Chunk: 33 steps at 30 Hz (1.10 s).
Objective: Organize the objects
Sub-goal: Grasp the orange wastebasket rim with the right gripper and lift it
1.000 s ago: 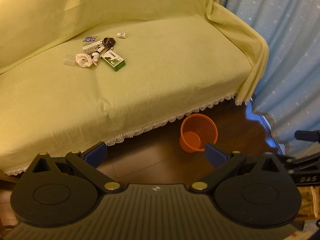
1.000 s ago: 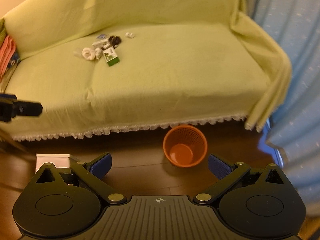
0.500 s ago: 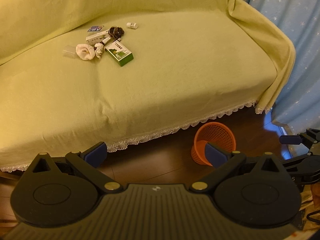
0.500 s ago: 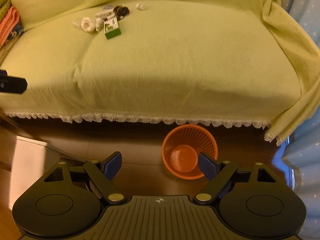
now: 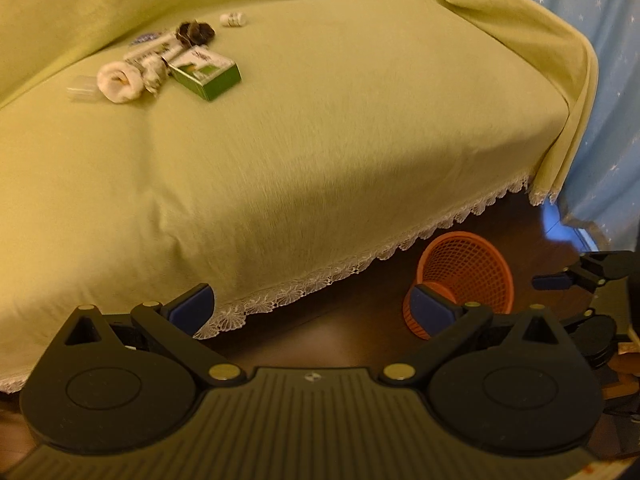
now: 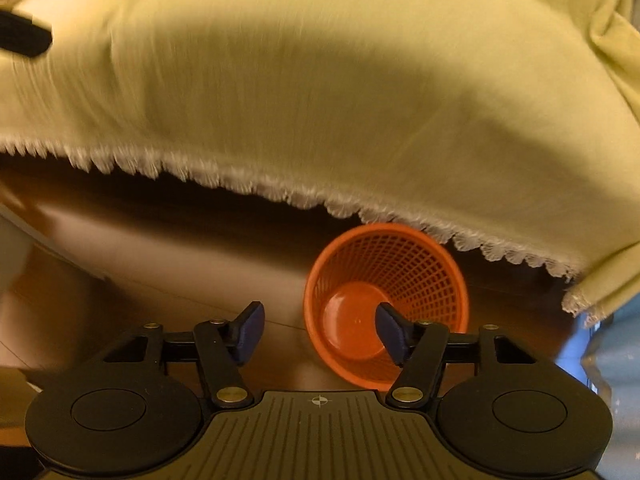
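Nothing sorted yet: clutter (image 5: pixel 168 62) far beyond wide, empty left gripper (image 5: pixel 316 308); empty orange basket (image 6: pixel 386 308) unheld between closing right gripper (image 6: pixel 320 332) fingers.

Small items (image 5: pixel 168 62) clustered on the sofa (image 5: pixel 320 140) seat's rear left, basket (image 5: pixel 468 276) on the floor before its right end

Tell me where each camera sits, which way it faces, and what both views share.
Left wrist: rides the left hand-held gripper, angled down over the sofa cover and its clutter; open fingers show.
Right wrist: rides the right hand-held gripper, angled steeply down at the floor; its empty jaws are closing.
Shared: orange basket, lace-edged cover.
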Available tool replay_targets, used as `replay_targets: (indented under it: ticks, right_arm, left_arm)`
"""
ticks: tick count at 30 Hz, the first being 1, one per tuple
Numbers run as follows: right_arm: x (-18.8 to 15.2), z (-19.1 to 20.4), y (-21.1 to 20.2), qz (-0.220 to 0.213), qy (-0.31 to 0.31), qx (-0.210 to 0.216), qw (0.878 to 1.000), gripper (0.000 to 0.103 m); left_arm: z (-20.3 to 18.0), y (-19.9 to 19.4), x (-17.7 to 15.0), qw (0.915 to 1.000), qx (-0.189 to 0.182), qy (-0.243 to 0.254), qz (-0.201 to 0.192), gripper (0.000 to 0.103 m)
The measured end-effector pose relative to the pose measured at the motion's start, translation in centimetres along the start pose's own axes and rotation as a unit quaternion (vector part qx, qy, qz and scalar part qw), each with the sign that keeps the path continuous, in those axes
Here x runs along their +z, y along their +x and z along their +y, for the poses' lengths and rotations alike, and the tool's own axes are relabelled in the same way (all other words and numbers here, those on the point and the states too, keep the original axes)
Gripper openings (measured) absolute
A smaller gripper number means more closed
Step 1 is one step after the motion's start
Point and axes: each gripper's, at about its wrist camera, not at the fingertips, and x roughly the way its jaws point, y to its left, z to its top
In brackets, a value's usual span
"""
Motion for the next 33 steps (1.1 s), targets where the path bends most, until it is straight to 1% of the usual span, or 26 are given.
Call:
replay_targets:
  ticks: [5, 11, 14, 19, 26, 33]
  right_arm:
    - [-1.6, 0.7, 6.3, 0.012, -0.030, -0.008, 0.999, 0.055]
    - [-3.0, 1.9, 12.9, 0.037, -0.062, -0.024, 0.997, 0.049]
    - [-3.8, 2.2, 15.5, 0.050, -0.076, -0.034, 0.995, 0.044]
    - [-4.7, 2.5, 18.0, 0.057, -0.093, -0.045, 0.993, 0.033]
    - [-4.4, 3.2, 19.7, 0.063, -0.120, -0.061, 0.989, 0.029]
    - [-4.3, 3.5, 20.7, 0.072, -0.144, -0.072, 0.984, 0.020]
  left_arm:
    - [0.0, 3.4, -1.5, 0.9999, -0.001, -0.004, -0.013, 0.102]
    - [0.2, 5.5, -2.2, 0.9992, -0.003, 0.001, -0.039, 0.102]
    - [0.1, 6.6, -2.7, 0.9988, -0.001, 0.009, -0.048, 0.102]
    - [0.3, 8.5, -3.6, 0.9988, -0.004, -0.001, -0.049, 0.102]
    - [0.2, 10.0, -3.9, 0.9989, -0.007, -0.004, -0.047, 0.102]
    - [0.3, 10.5, -3.7, 0.9989, -0.010, -0.007, -0.044, 0.102]
